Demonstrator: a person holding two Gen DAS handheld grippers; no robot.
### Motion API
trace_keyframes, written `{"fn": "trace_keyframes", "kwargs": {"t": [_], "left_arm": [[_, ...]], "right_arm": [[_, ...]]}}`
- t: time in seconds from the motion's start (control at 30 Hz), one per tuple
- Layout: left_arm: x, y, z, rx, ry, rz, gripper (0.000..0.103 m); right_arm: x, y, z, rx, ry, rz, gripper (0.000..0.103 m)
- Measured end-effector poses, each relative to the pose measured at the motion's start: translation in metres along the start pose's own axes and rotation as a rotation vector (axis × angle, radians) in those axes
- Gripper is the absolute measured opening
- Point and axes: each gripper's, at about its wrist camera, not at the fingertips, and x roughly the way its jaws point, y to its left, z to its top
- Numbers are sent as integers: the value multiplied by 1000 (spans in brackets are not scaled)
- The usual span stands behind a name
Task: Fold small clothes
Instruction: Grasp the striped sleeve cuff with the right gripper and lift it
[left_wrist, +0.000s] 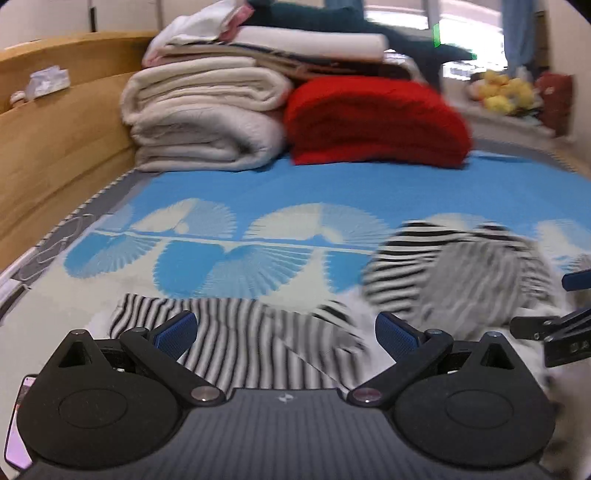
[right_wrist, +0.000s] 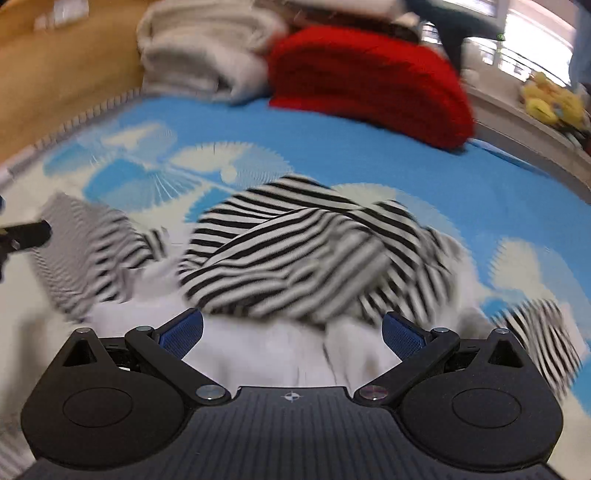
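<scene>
A black-and-white striped garment (right_wrist: 303, 254) lies crumpled on a blue and white patterned bed cover (right_wrist: 369, 166). In the left wrist view its flatter striped part (left_wrist: 236, 343) spreads just ahead of my left gripper (left_wrist: 286, 330), whose blue pads stand wide apart with nothing between them. The bunched part (left_wrist: 454, 273) heaps to the right, blurred. My right gripper (right_wrist: 291, 332) is open too, hovering over white fabric at the garment's near edge. Part of the right gripper (left_wrist: 546, 328) shows at the right edge of the left view, and part of the left gripper (right_wrist: 26, 236) at the left edge of the right view.
At the head of the bed sit folded cream blankets (left_wrist: 207, 122), a red folded blanket (left_wrist: 373, 118) and more stacked linen. A wooden bed frame (left_wrist: 55, 140) runs along the left. Yellow plush toys (left_wrist: 506, 92) lie on a ledge at the far right.
</scene>
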Motion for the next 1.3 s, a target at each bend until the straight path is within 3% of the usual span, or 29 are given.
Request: {"fn": "trace_keyframes", "kwargs": {"t": [0.07,0.1,0.13,0.17,0.2,0.27,0.37,0.43,0.5,0.67,0.87,0.93,1.0,1.03,1.07,1.1,1.13,1.2,1.3], "left_arm": [[24,3,-1,21,24,62,103],[34,7,1,23,56,68,103],[41,13,3,7,77,55,103],[45,22,4,-21,86,53,103],[49,29,5,-50,91,58,103],[52,38,4,-47,81,76,103],[46,42,-1,-9,60,154,103],[44,47,1,-27,53,142,103],[45,52,2,-68,66,140,103],[42,54,3,-109,85,105,103],[39,46,3,-80,84,72,103],[41,42,3,-79,91,88,103],[41,39,1,-65,106,59,103],[40,37,0,-56,101,50,103],[40,36,0,-51,90,49,103],[40,35,1,-50,82,58,103],[41,35,2,-54,85,68,103],[43,34,1,-67,102,51,103],[45,31,1,-71,107,31,103]], "right_arm": [[42,11,5,-87,33,-45,102],[59,18,3,-134,45,-81,90],[71,23,2,-170,60,-120,62],[77,23,5,-178,97,-116,10],[70,15,7,-129,71,-83,1],[37,0,25,-73,-51,-56,1],[-14,-22,54,-47,-229,-108,1],[-41,-34,68,-54,-275,-101,1],[-52,-38,73,-74,-310,-153,1],[-61,-38,57,-1,-258,-79,1],[-62,25,-22,-148,-96,78,1],[-52,32,-37,-165,-64,79,1],[-38,35,-39,-145,-51,28,4],[-32,33,-38,-95,-57,8,12],[-27,32,-35,-48,-50,-13,46],[-23,30,-32,-7,-43,-30,88],[-26,30,-32,24,-68,-35,98],[-28,30,-36,60,-113,-53,98],[7,40,-35,59,-29,-108,98]]}}
